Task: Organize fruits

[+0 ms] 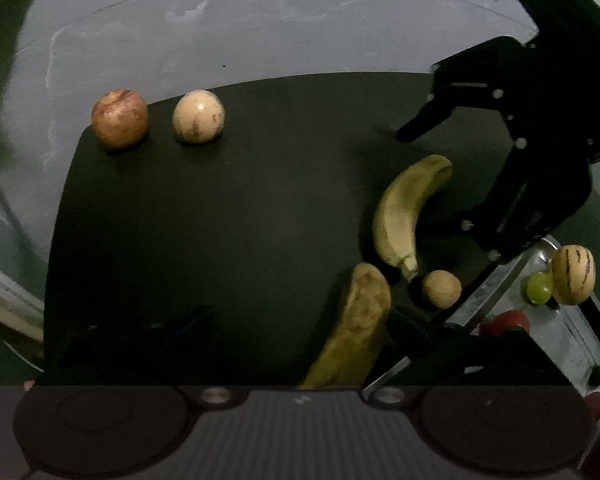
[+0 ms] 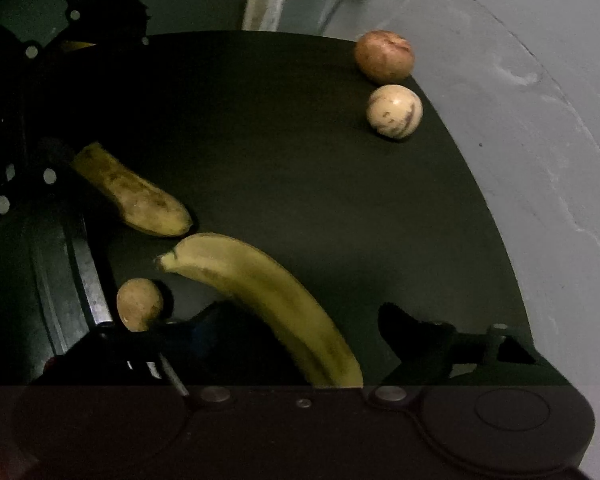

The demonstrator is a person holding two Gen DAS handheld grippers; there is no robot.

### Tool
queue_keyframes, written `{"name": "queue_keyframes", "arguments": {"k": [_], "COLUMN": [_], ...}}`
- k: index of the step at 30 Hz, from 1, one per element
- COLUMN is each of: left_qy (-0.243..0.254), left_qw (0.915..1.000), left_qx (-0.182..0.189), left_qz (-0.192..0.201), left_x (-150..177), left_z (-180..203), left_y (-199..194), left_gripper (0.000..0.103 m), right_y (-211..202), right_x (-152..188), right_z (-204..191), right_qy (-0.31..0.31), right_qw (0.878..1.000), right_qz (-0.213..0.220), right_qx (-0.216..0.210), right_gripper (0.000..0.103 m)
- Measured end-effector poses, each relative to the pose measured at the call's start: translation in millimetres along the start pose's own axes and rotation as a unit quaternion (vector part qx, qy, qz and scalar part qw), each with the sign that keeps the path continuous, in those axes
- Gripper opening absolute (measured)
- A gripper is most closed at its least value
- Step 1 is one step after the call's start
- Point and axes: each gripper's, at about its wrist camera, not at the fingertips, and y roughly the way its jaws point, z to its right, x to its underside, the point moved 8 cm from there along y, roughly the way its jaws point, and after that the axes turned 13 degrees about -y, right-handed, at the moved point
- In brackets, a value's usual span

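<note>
The spotted banana [image 1: 356, 328] lies nearest the left wrist camera, between the spread left tongs [image 1: 292, 344], which pinch nothing. The greener banana [image 2: 268, 300] rests on the dark bench [image 2: 300, 168] between the wide-open right tongs [image 2: 296, 332]. A small brown fruit [image 1: 441, 289] sits beside its stem. An apple [image 1: 119, 118] and a pale round fruit [image 1: 198, 117] stand close together at the far edge. A metal tray [image 1: 564, 332] at the right holds small fruits.
</note>
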Motion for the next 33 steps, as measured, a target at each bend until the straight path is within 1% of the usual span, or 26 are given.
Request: {"name": "queue_keyframes", "arguments": {"k": [4,6,7,9,10,12,14,17,21,27,28,30,33], "left_qy": [0.008,0.011,0.011,0.012,0.013,0.012,0.007,-0.020,-0.043,-0.045,-0.046,-0.047,-0.046], "left_qw": [0.9999,0.9997,0.9996,0.9993,0.9992,0.9991,0.9991,0.9982,0.9974,0.9974,0.9973,0.9974,0.9977], "left_qx": [0.009,0.014,0.017,0.024,0.027,0.028,0.028,0.039,0.039,0.036,0.036,0.037,0.039], "left_qz": [-0.011,-0.018,-0.021,-0.025,-0.027,-0.030,-0.032,-0.040,-0.043,-0.045,-0.044,-0.039,-0.031], "left_x": [2.2,2.1,2.5,3.2,3.4,3.9,4.1,4.4,5.1,5.0,4.9,5.5,6.9], "left_z": [4.9,7.5,8.1,10.0,11.0,12.4,12.5,11.5,10.1,11.1,10.8,10.7,10.5], "left_y": [2.0,6.0,6.5,7.1,7.2,7.8,7.9,8.8,10.1,11.5,11.4,10.9,10.6], "left_gripper": [0.081,0.074,0.073,0.065,0.064,0.057,0.054,0.045,0.045,0.045,0.045,0.045,0.044], "right_y": [5.9,6.2,6.1,5.7,5.3,4.6,3.5,3.0,1.9,4.2,5.8,5.4,3.3], "right_x": [-3.1,-2.6,-2.5,-3.2,-3.1,-2.4,-1.1,1.1,2.9,5.6,5.1,5.5,6.0], "right_z": [-2.0,-3.1,-3.6,-4.2,-4.5,-4.4,-4.1,-2.3,-2.9,1.6,2.9,2.5,0.0], "right_qy": [-0.003,-0.001,0.000,0.004,0.008,0.017,0.029,0.054,0.075,0.088,0.090,0.099,0.101], "right_qw": [1.000,1.000,0.999,0.999,0.999,0.999,0.999,0.998,0.997,0.996,0.995,0.994,0.994], "right_qz": [0.005,0.009,0.010,0.012,0.014,0.016,0.017,0.016,0.016,0.016,0.017,0.022,0.023], "right_qx": [-0.018,-0.027,-0.032,-0.037,-0.041,-0.039,-0.033,-0.024,-0.012,-0.027,-0.029,-0.037,-0.028], "right_gripper": [0.072,0.064,0.063,0.057,0.055,0.054,0.052,0.052,0.052,0.055,0.055,0.050,0.047]}}
